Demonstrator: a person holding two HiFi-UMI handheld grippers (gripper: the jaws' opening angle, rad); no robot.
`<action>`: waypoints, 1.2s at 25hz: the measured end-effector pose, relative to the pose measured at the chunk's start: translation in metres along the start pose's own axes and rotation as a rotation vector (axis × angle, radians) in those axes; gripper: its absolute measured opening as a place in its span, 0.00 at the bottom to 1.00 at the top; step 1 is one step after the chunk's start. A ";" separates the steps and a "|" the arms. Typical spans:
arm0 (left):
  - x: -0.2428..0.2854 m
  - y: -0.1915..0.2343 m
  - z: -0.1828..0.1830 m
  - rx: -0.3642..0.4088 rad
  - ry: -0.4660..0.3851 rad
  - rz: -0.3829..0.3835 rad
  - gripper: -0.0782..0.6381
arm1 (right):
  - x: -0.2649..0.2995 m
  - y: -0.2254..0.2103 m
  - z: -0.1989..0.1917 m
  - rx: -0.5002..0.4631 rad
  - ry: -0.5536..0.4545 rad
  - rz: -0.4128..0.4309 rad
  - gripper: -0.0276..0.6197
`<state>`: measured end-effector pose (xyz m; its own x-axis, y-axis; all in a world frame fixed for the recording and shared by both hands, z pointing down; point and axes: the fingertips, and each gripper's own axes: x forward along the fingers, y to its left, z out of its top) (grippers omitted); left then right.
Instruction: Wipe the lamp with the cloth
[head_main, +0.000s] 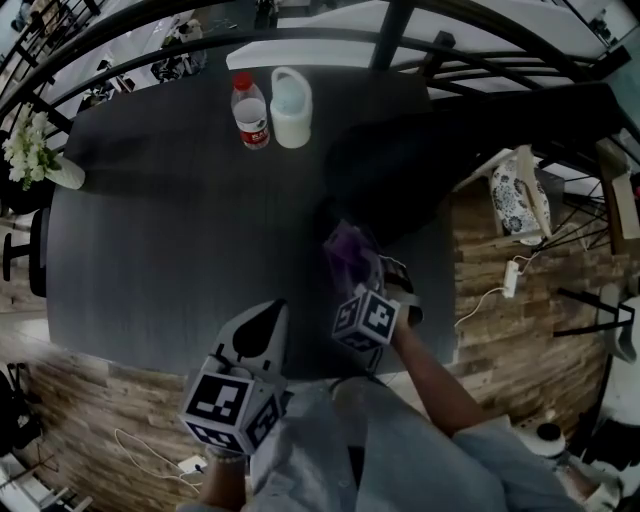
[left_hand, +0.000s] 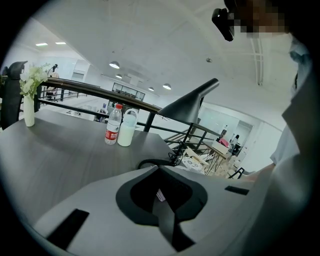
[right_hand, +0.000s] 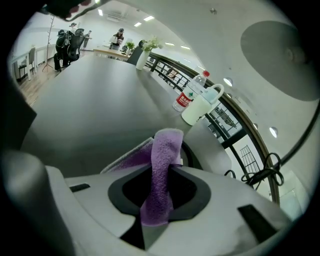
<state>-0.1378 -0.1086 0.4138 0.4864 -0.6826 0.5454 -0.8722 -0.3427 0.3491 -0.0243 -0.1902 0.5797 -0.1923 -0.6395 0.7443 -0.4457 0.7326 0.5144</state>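
Right gripper (right_hand: 171, 169) clamping purple cloth (right_hand: 166, 145), lamp (right_hand: 280, 52) nearby

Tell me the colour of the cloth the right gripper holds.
Purple. The cloth shows best in the right gripper view, pinched between the jaws.

No legible text, brand or number showing in any view. Bottle (head_main: 250, 112) standing near far edge of table (head_main: 150, 230), just beside white jug (head_main: 291, 108), wearing red label (head_main: 256, 131). White print on label appearing only as blur, too small for reading. Marker cube (head_main: 228, 405) on left gripper (head_main: 272, 315) showing black-and-white square patterns, not forming letters or digits. Same kind of patterns showing on right gripper (head_main: 358, 262).
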 end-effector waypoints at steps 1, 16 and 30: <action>0.001 -0.003 0.001 0.002 0.007 0.000 0.12 | -0.001 -0.001 -0.006 0.009 0.003 -0.004 0.18; 0.018 -0.041 0.001 0.036 0.034 -0.022 0.12 | -0.016 -0.058 -0.102 0.195 0.124 -0.083 0.18; 0.027 -0.077 0.015 0.097 -0.022 -0.050 0.12 | -0.081 -0.099 -0.135 0.487 0.028 -0.143 0.18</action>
<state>-0.0580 -0.1104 0.3909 0.5294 -0.6765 0.5119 -0.8481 -0.4367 0.3000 0.1538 -0.1791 0.5262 -0.0792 -0.7141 0.6956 -0.8231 0.4405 0.3585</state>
